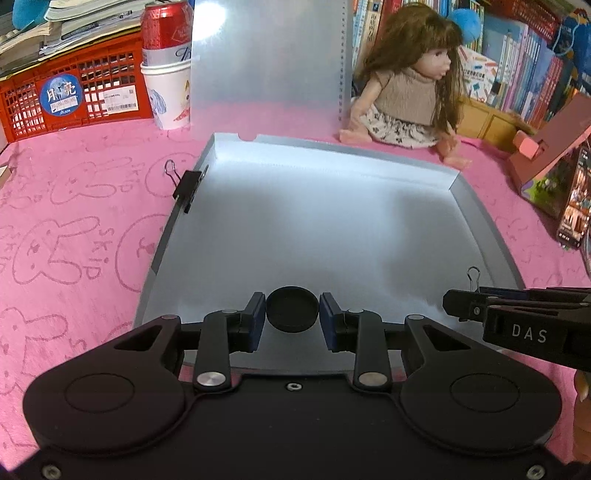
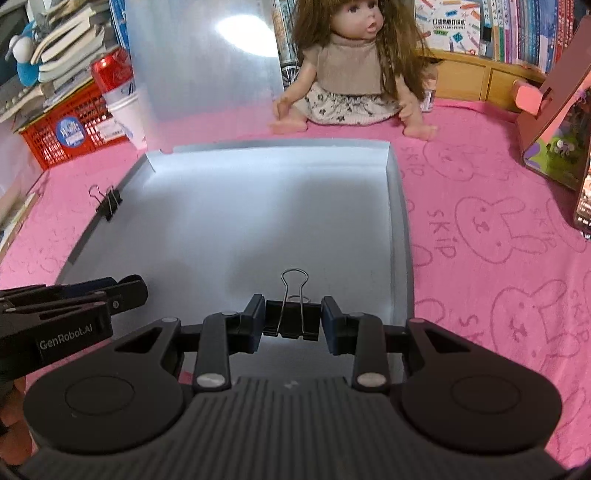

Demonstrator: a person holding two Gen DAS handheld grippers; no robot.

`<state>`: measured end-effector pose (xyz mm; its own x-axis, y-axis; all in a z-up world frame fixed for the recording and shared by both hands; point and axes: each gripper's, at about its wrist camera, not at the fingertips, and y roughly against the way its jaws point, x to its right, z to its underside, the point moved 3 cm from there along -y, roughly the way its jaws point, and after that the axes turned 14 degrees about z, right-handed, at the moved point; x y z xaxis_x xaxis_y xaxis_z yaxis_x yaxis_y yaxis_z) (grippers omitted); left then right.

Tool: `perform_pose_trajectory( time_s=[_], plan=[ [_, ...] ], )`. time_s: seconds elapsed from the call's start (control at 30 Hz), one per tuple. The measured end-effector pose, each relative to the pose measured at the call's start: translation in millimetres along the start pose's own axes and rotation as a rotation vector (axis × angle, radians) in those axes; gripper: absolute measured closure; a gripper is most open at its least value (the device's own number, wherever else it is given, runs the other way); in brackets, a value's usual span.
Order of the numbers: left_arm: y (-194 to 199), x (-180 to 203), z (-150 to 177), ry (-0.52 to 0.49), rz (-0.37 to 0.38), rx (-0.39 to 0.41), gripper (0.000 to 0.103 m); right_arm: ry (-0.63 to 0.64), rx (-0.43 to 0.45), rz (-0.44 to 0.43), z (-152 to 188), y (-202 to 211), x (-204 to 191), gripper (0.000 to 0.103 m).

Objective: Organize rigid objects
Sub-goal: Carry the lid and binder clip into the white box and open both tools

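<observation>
My left claw (image 1: 292, 316) is pinching a round black cap (image 1: 292, 309) between its blue pads, over the near edge of the grey tray (image 1: 491, 236). My right claw (image 2: 293, 319) is pinching a black binder clip (image 2: 291, 320) by its body, wire handles pointing away from me, also above the tray's near part; from the left camera it (image 1: 463, 302) sits just to the right of the left one. A second clip (image 1: 188, 188) is clamped on the tray's left rim. The tray lies on a pink cloth (image 1: 74, 236) with rabbit drawings covering the desk. Beyond it a doll (image 1: 410, 81) sits at the far right, and a paper cup (image 1: 168, 94) with a red can (image 1: 167, 29) in it stands at the far left beside a red crate (image 1: 70, 92).
</observation>
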<state>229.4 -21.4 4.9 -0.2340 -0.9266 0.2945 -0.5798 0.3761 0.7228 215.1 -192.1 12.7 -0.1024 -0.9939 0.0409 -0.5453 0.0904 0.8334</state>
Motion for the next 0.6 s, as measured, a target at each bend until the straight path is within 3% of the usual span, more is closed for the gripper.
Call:
perform_pose_trajectory(
  time_s=[0.5,0.6],
  plan=[
    [-5.1,-1.6,4.4,-0.01,-0.002,-0.017,0.072,0.019,-0.004,0.0,4.6,-4.7,1.0,0.062],
    [-4.2,-0.6,4.9,-0.022,-0.003,-0.015,0.068,0.019,-0.002,0.0,4.5,-4.0,0.9,0.062]
  ],
)
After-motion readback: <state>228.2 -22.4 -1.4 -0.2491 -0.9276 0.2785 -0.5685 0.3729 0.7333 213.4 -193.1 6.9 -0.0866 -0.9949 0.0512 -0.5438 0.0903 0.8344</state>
